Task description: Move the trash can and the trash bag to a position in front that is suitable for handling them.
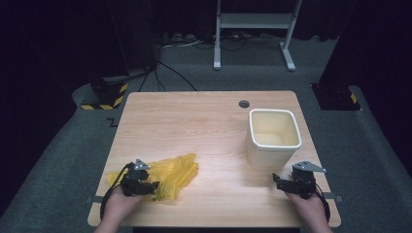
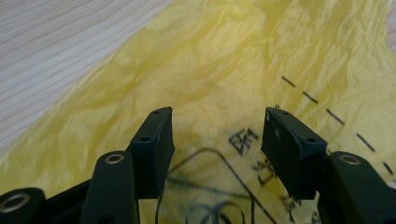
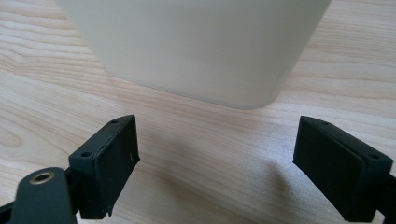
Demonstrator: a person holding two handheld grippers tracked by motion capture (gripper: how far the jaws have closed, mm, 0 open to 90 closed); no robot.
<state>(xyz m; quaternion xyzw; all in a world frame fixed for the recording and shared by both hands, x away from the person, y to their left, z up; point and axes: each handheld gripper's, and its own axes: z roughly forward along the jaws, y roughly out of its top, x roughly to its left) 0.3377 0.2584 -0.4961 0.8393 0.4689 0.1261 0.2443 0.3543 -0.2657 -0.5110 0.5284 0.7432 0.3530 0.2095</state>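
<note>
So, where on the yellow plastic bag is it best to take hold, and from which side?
Probably from above, at a raised wrinkle near the printed end, where the left gripper already hovers with jaws apart. The yellow plastic bag lies flat and crumpled on the table, so there is no edge to slide under; pinching a fold seems the surest way.

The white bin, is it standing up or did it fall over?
Standing up. The white bin sits on its base on the table, its open top facing up, so the high view looks down inside it.
</note>
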